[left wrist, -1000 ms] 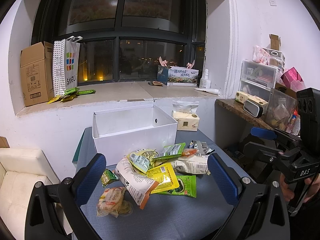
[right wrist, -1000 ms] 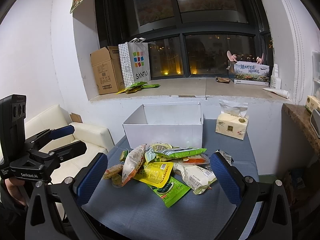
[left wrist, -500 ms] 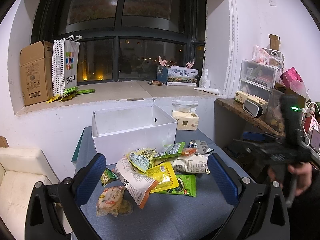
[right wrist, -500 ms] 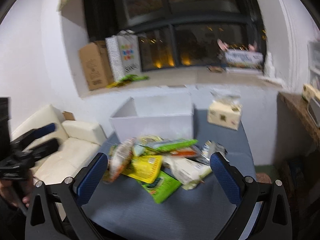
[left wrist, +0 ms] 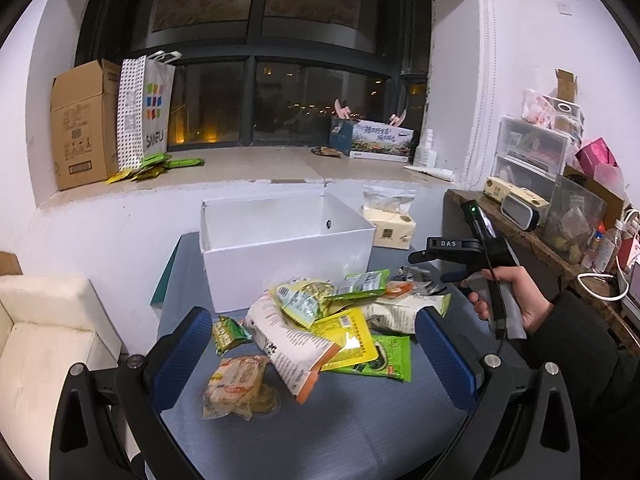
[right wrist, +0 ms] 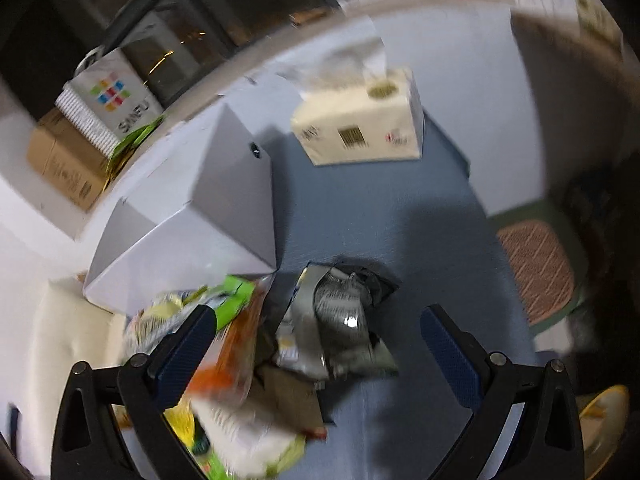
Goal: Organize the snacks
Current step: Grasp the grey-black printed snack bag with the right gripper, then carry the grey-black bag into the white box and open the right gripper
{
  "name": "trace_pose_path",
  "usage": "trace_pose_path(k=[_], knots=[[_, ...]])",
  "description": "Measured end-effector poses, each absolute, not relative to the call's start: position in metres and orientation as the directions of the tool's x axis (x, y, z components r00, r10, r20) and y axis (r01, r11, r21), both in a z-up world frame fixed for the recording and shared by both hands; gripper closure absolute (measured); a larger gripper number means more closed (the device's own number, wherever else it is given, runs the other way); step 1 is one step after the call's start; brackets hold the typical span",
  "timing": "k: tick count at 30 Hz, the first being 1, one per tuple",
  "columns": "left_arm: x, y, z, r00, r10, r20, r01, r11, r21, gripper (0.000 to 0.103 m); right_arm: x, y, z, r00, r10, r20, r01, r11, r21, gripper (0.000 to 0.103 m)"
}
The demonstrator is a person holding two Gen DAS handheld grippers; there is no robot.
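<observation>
Left wrist view: a loose heap of crinkly foil and plastic snack packets (left wrist: 332,320) is seen on the blue-grey tabletop (left wrist: 360,432), just in front of the open white rectangular cardboard box (left wrist: 286,256), which appears empty. The left gripper (left wrist: 312,356) is held back from the heap with its blue-padded jaws spread wide and nothing between them. Beside the box's right front corner, the right gripper (left wrist: 420,258) is seen in a person's hand (left wrist: 508,300), over the far right edge of the heap.

In the right wrist view, which is blurred, the right gripper (right wrist: 320,352) is shown with its jaws wide apart and empty, poised above a crumpled silver-and-black foil packet (right wrist: 340,320) lying just off the box's corner. A cream tissue pack (right wrist: 360,124) stands further along the box's right side.

No packet is judged to have been boxed yet. Several risks can be foreseen. The packets overlap, so a neighbour such as the orange-and-clear packet (right wrist: 236,344) could be pinched along with the silver one, or dragged off the heap. Slick foil may slip from the pads if only an edge is caught. A hurried, tilted approach, suggested by the blur, could knock the box wall or push packets towards the table edge.
</observation>
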State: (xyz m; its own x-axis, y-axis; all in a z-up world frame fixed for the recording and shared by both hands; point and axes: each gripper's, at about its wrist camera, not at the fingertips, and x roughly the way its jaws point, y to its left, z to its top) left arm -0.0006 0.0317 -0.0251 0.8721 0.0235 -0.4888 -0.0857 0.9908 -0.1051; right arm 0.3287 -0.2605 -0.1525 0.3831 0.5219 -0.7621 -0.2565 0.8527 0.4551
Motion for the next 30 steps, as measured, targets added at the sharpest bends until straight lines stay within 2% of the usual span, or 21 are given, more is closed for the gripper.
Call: trace_pose_path(k=[5, 6, 7, 10, 16, 22, 26, 30], knots=[[0.001, 0.038, -0.033, 0.865, 0.027, -0.502, -0.098, 0.988, -0.116, 0.000, 0.349, -0.262, -0.191, 0.266, 0.599, -0.755, -0.132, 0.798, 0.587, 0.001], [0.001, 0.039, -0.034, 0.863, 0.025, -0.505, -0.098, 0.988, -0.118, 0.000, 0.351, -0.262, -0.197, 0.247, 0.604, -0.758, -0.117, 0.795, 0.595, 0.010], [0.001, 0.040, -0.036, 0.861, 0.022, -0.509, -0.097, 0.988, -0.121, 0.000, 0.351, -0.260, -0.202, 0.232, 0.605, -0.761, -0.113, 0.794, 0.597, 0.040], [0.003, 0.043, -0.042, 0.855, 0.013, -0.519, -0.098, 0.986, -0.137, 0.000, 0.346, -0.263, -0.210, 0.228, 0.620, -0.751, -0.109, 0.782, 0.613, 0.048], [0.021, 0.058, -0.060, 0.829, -0.081, -0.554, -0.086, 0.960, -0.268, 0.000, 0.325, -0.293, -0.182, 0.343, 0.644, -0.684, -0.141, 0.755, 0.640, 0.050], [0.066, 0.070, -0.088, 0.755, -0.165, -0.635, -0.118, 0.918, -0.379, 0.000, 0.276, -0.319, -0.126, 0.478, 0.640, -0.602, -0.250, 0.756, 0.605, 0.050], [0.108, 0.088, -0.114, 0.676, -0.210, -0.707, -0.205, 0.867, -0.453, 0.000, 0.246, -0.333, -0.093, 0.539, 0.654, -0.531, -0.326, 0.743, 0.585, 0.050], [0.140, 0.108, -0.138, 0.621, -0.287, -0.729, -0.276, 0.791, -0.546, 0.000, 0.215, -0.335, -0.069, 0.581, 0.671, -0.460, -0.386, 0.725, 0.570, 0.050]])
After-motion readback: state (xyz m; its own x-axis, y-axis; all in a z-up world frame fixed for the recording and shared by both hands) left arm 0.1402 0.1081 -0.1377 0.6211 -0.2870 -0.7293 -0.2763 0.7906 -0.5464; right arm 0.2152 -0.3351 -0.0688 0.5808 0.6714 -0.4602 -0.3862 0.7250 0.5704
